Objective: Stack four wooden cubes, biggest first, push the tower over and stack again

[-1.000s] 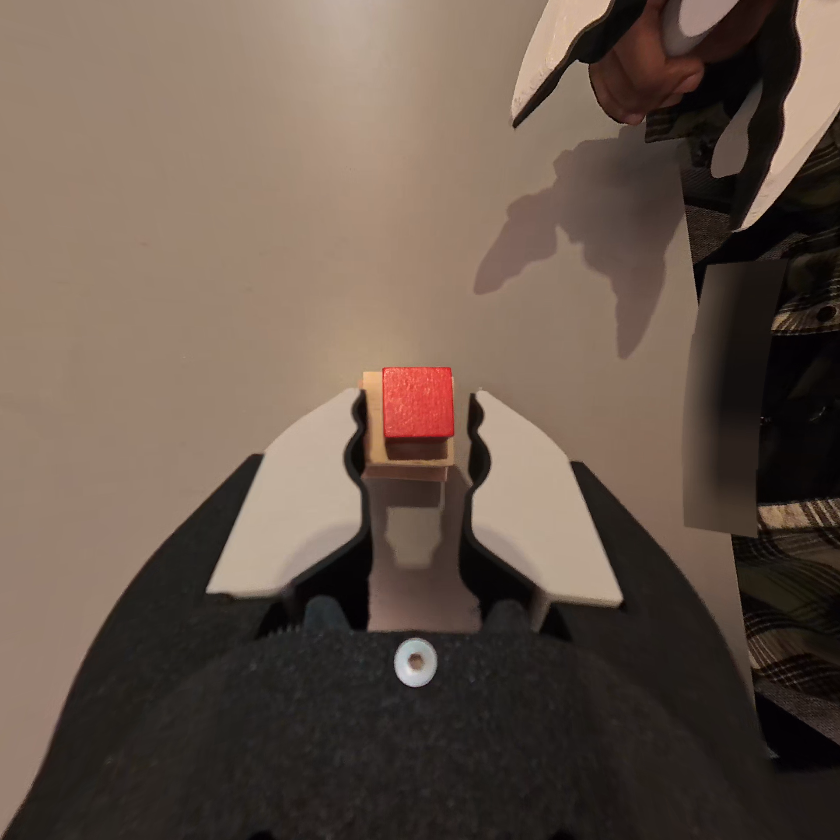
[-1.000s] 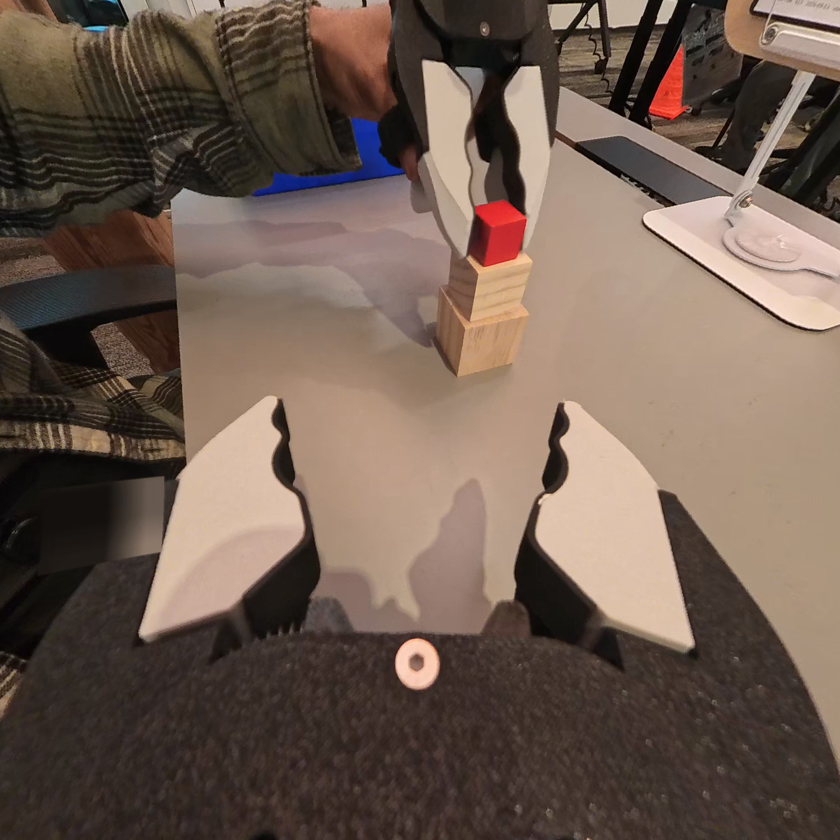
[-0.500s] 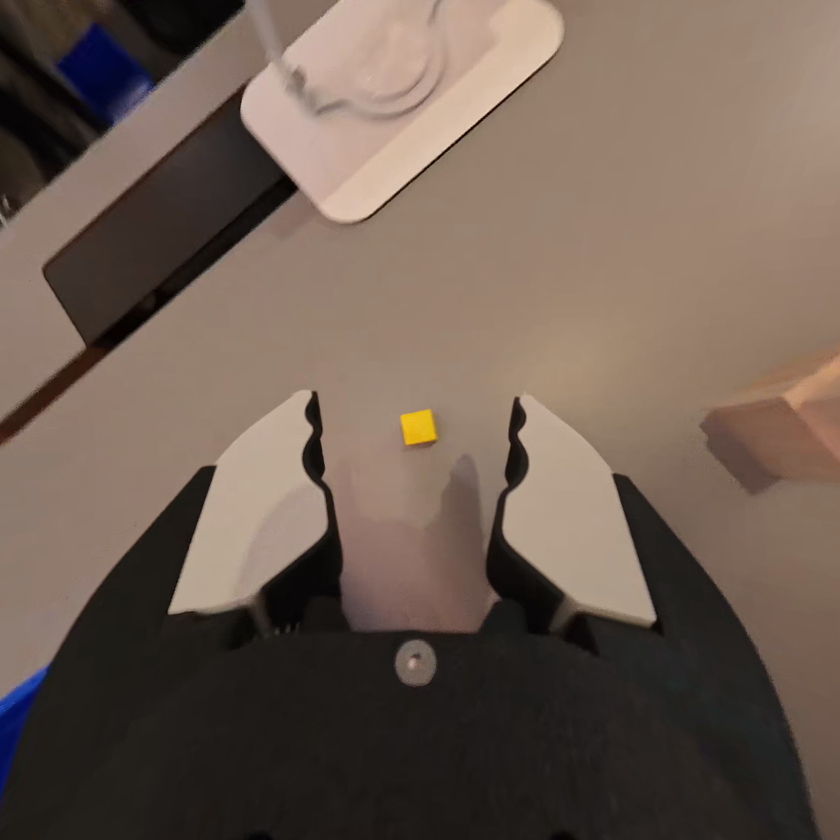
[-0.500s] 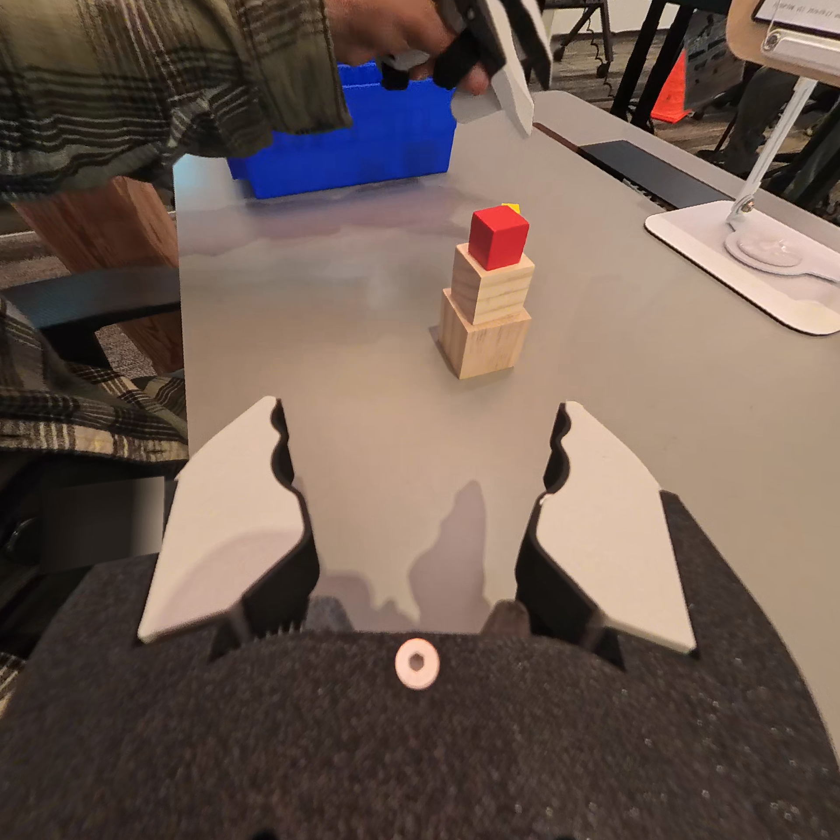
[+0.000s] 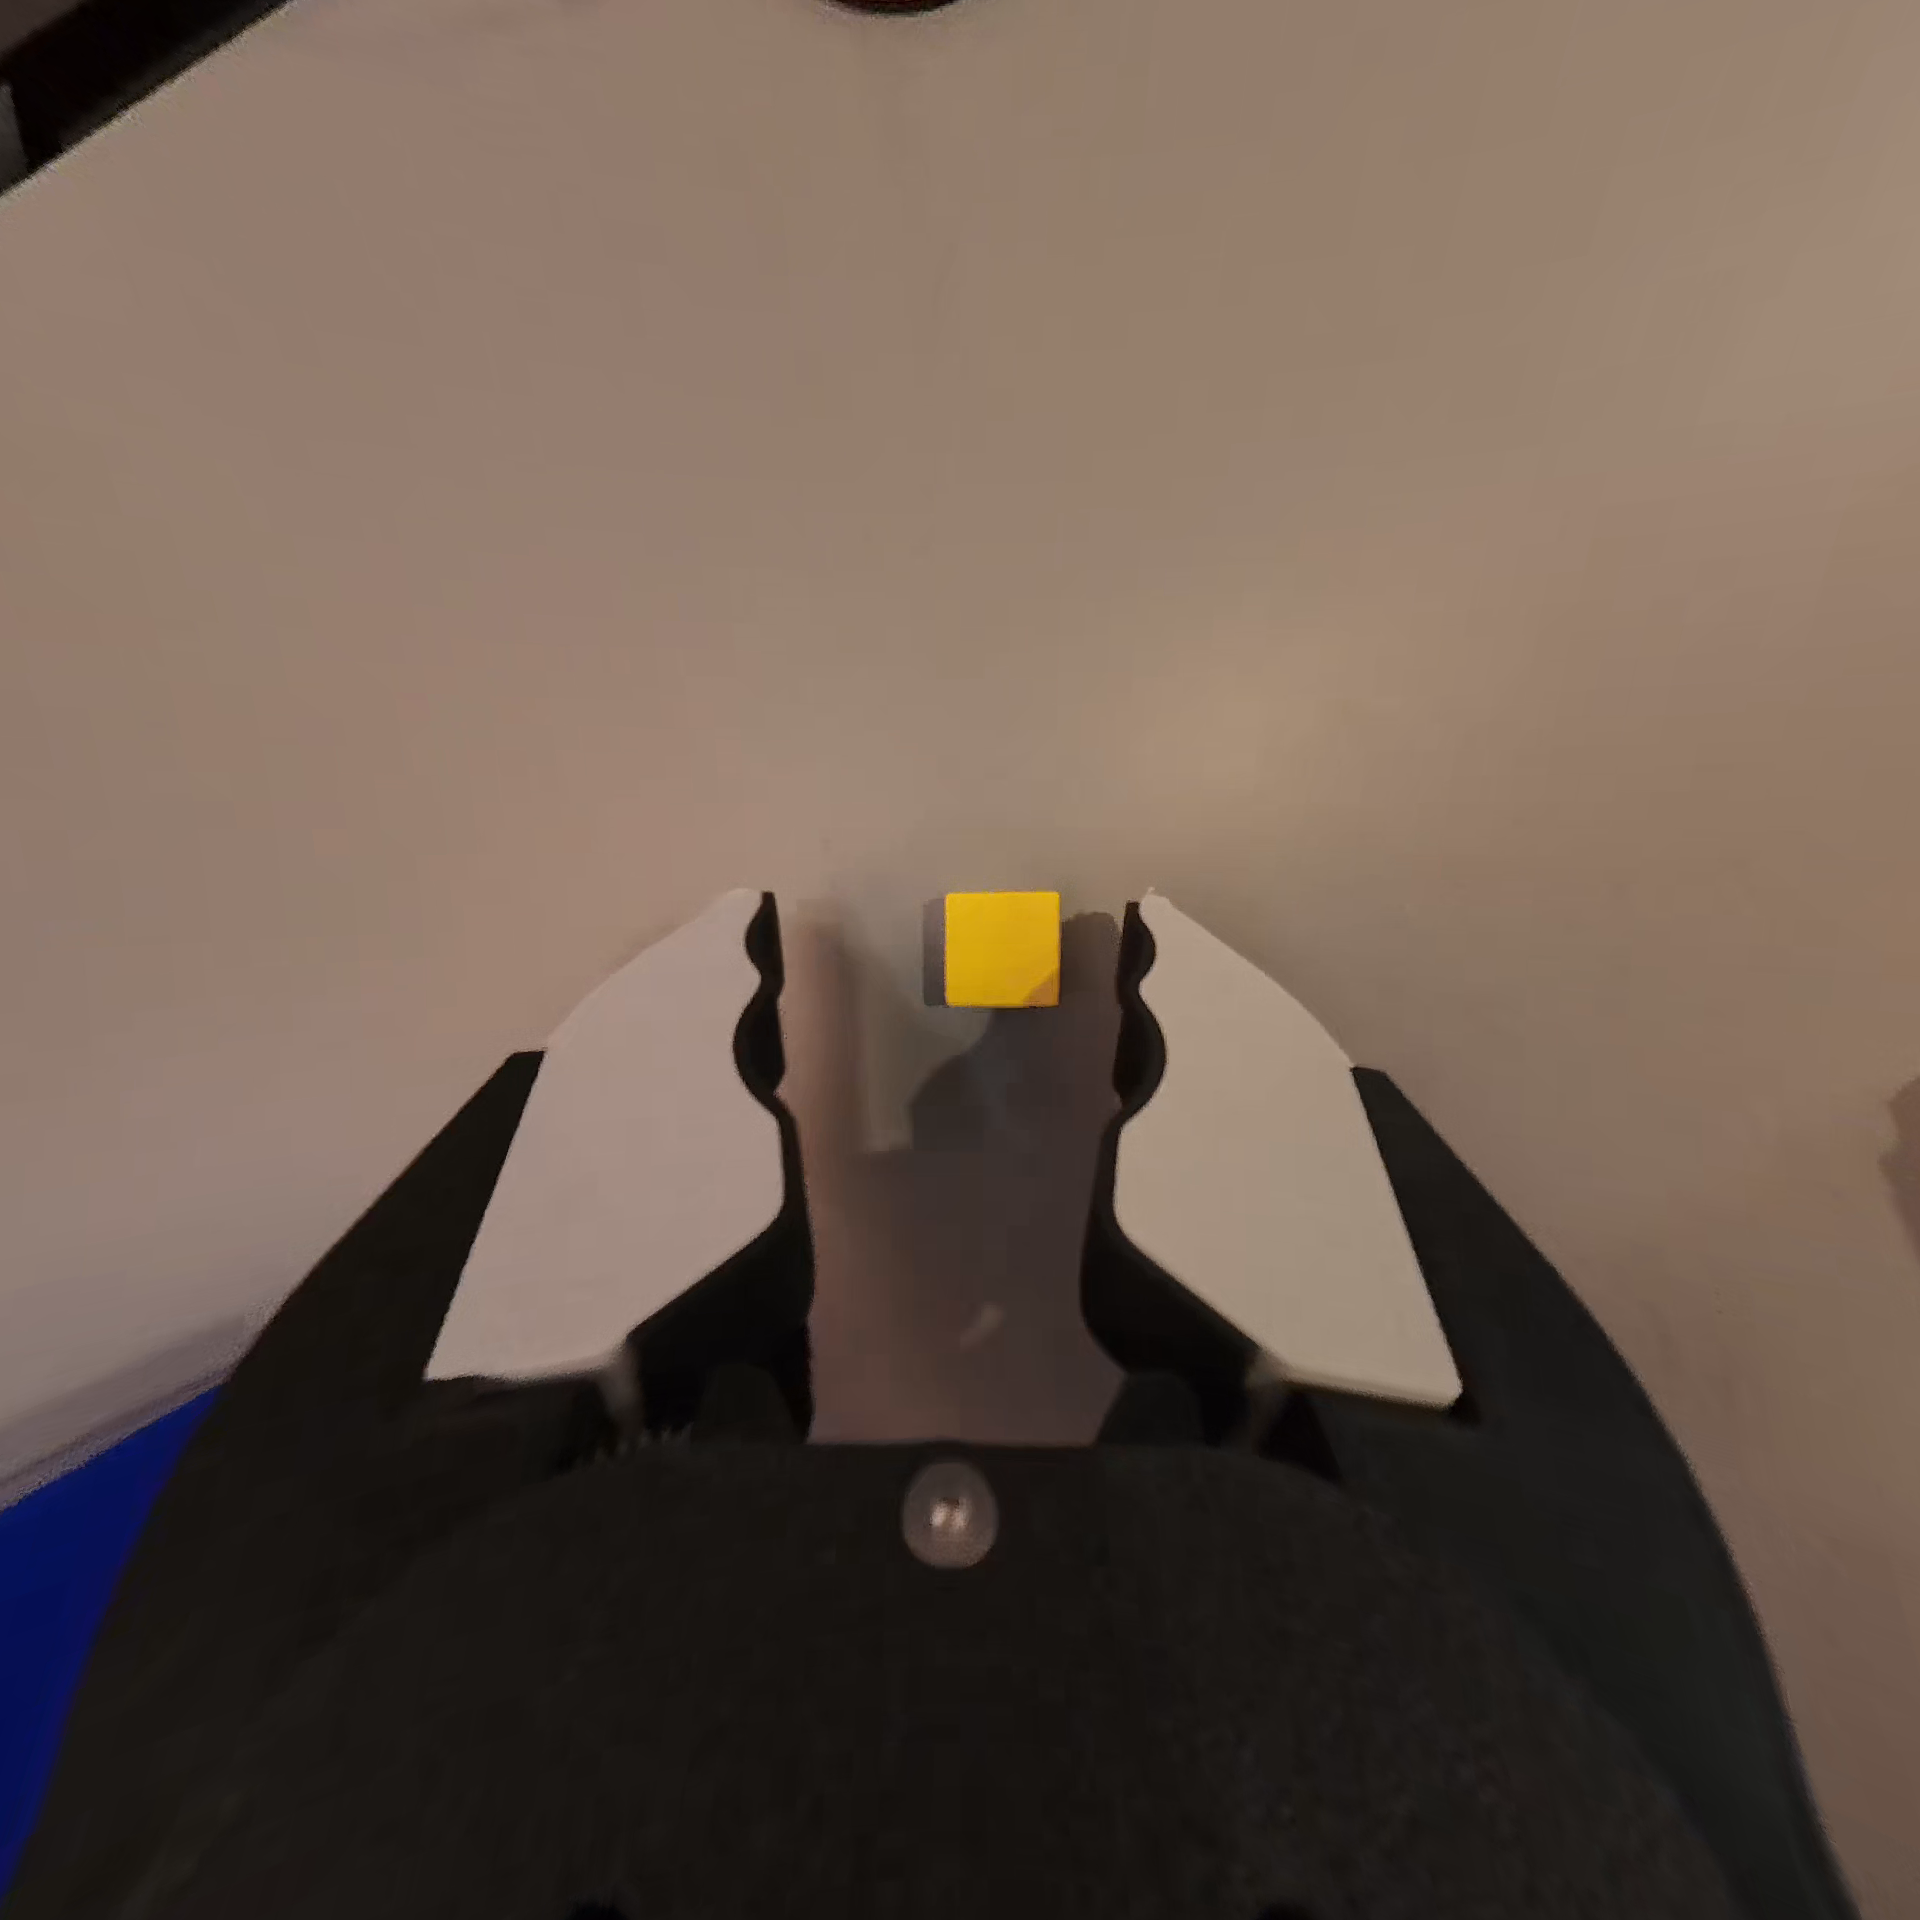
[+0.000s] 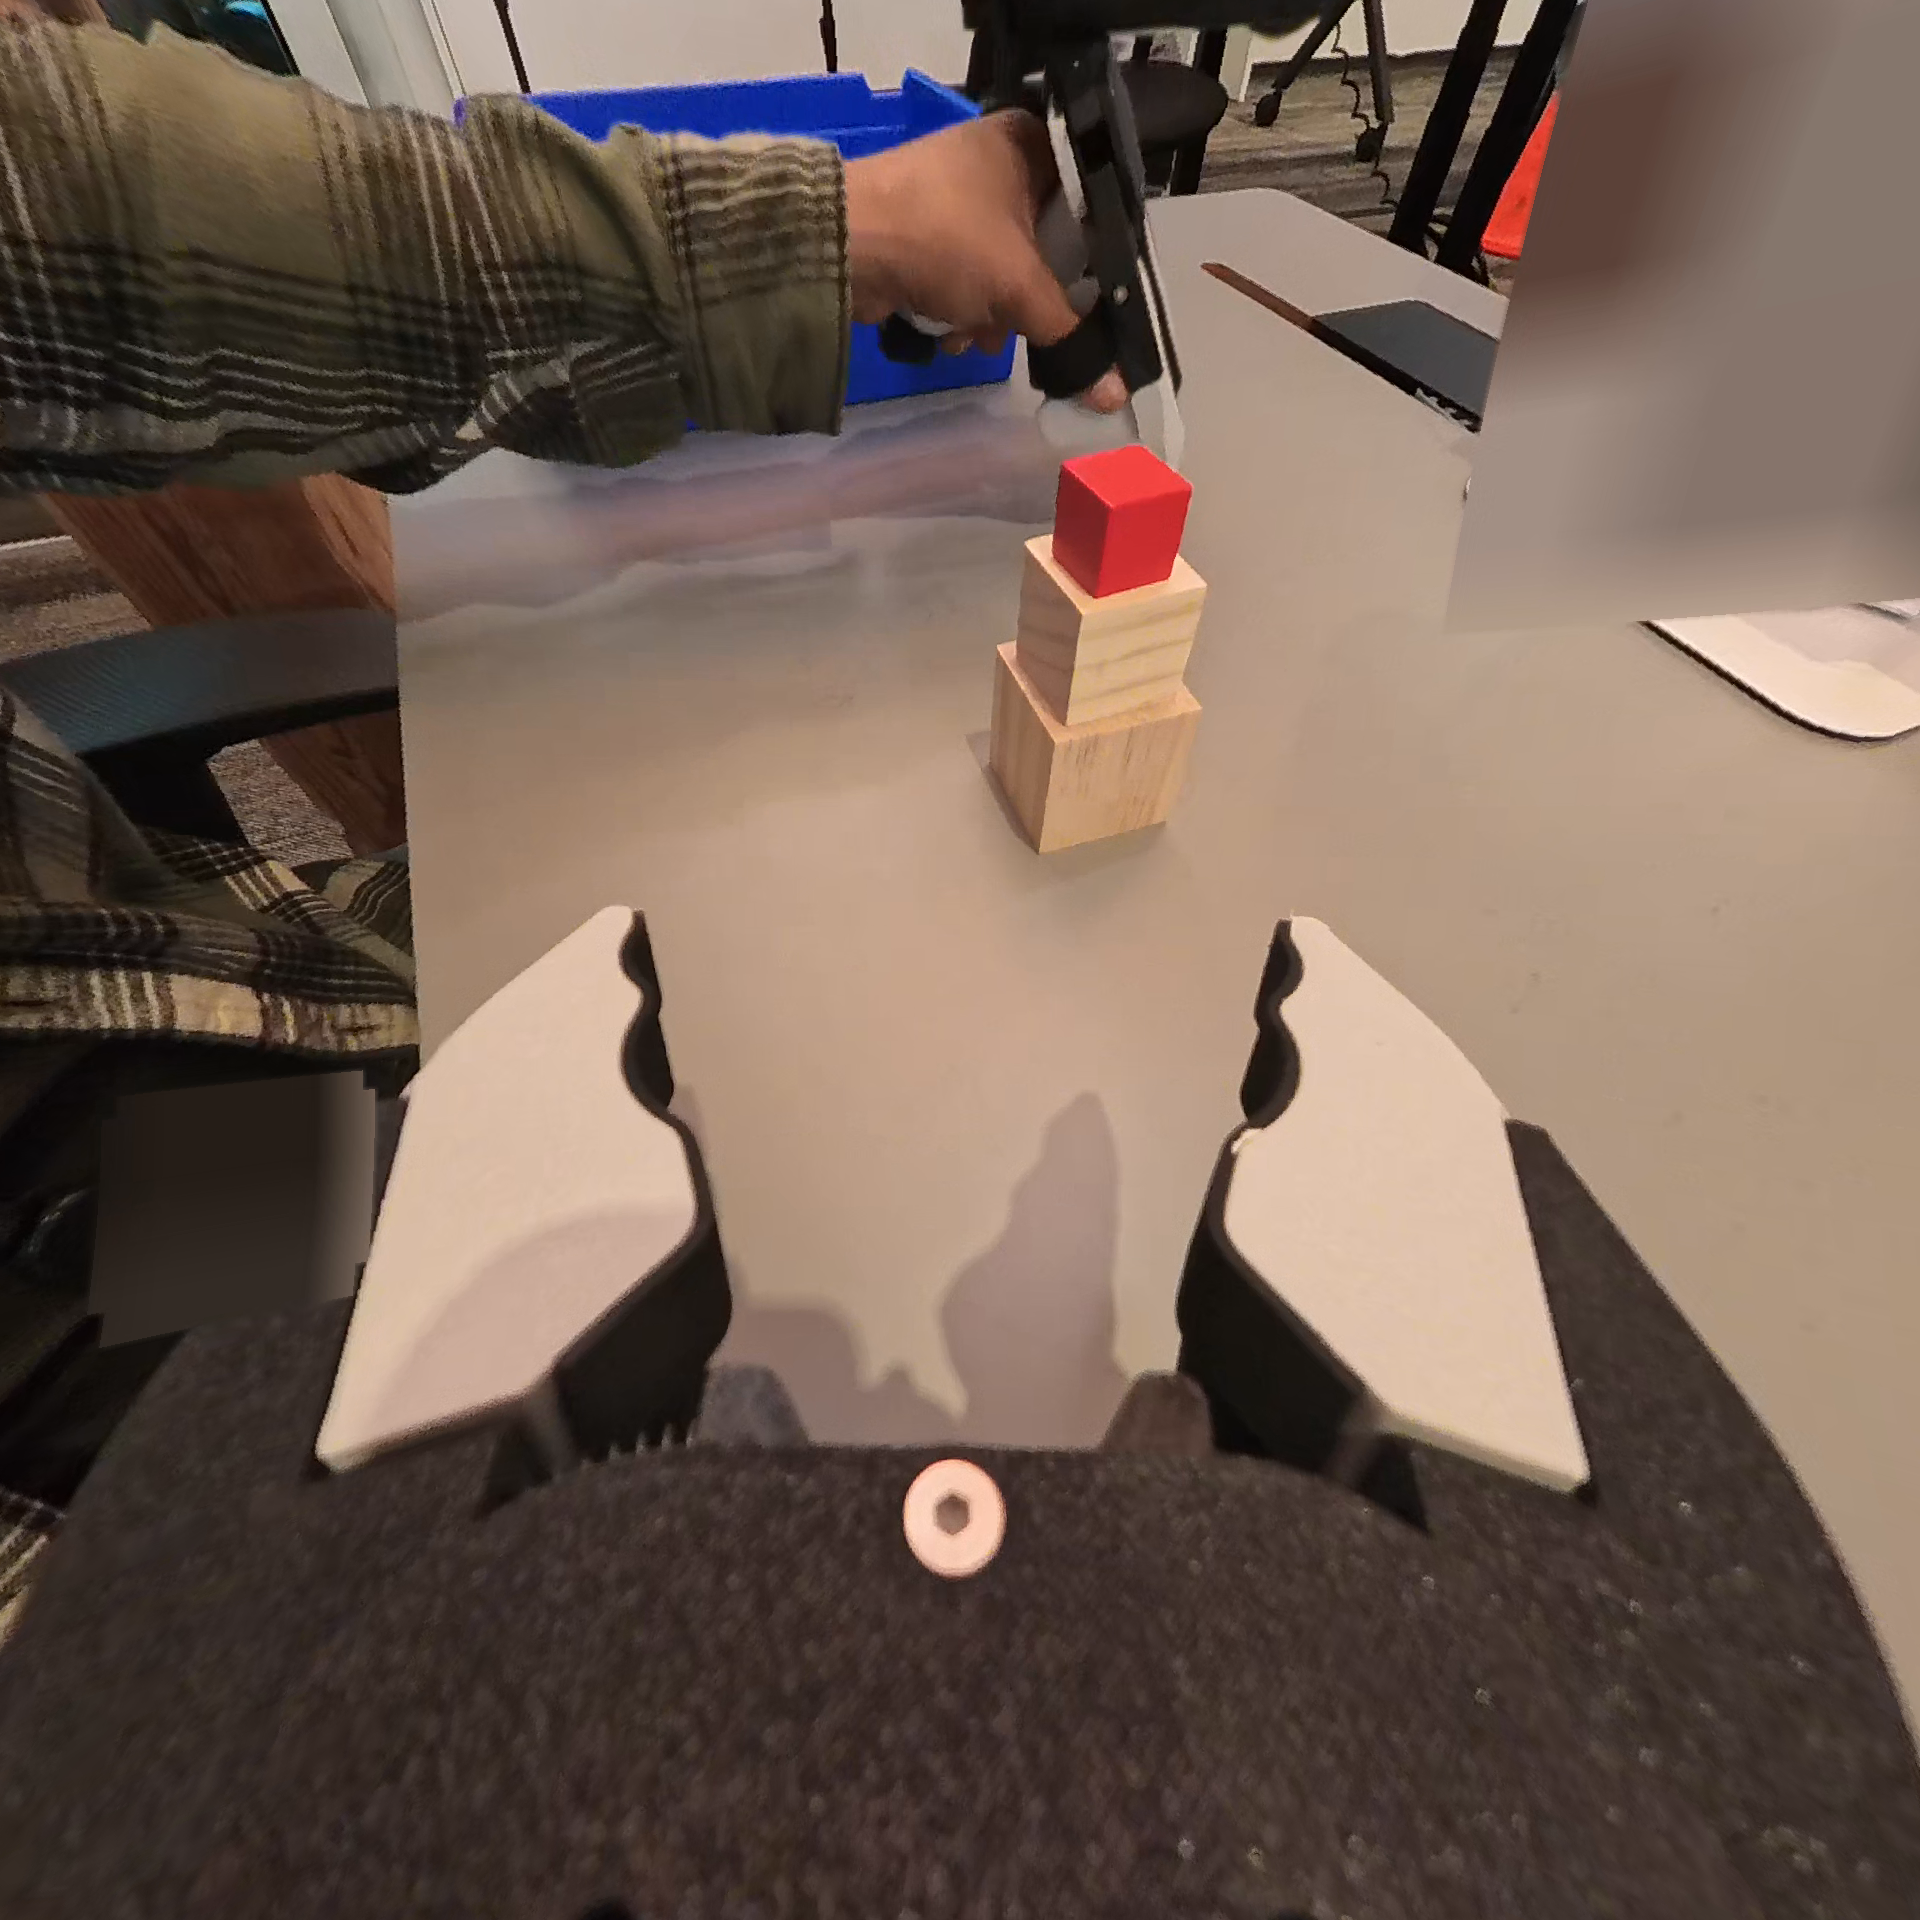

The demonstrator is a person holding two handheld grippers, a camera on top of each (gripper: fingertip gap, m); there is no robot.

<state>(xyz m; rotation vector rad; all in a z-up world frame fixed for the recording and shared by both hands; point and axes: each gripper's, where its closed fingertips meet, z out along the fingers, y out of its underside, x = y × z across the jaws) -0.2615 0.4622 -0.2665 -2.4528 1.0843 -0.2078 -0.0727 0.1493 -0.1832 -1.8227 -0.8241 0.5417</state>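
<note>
A small yellow cube [image 5: 1002, 948] lies on the grey table, between the tips of my open left gripper [image 5: 948, 914], nearer the right finger and touching neither. In the right wrist view a tower stands mid-table: a large plain wooden cube [image 6: 1099, 769], a smaller plain cube [image 6: 1108, 644] on it, a red cube [image 6: 1120, 517] on top. My left gripper also shows in that view [image 6: 1143, 384], pointing down just behind the tower; the yellow cube is hidden there. My right gripper [image 6: 961, 935] is open and empty, low over the table in front of the tower.
A blue bin [image 6: 810, 114] stands at the table's far end. A white stand base [image 6: 1808, 665] lies at the right and a dark flat panel [image 6: 1403, 343] behind it. A plaid sleeve [image 6: 364, 291] reaches across the left. A chair [image 6: 187, 686] is beside the table. One gripper's finger ends stand about 40 cm off the other's.
My left gripper left the red cube on the tower, swung behind it and came down around the yellow cube. My right gripper has stayed still and open.
</note>
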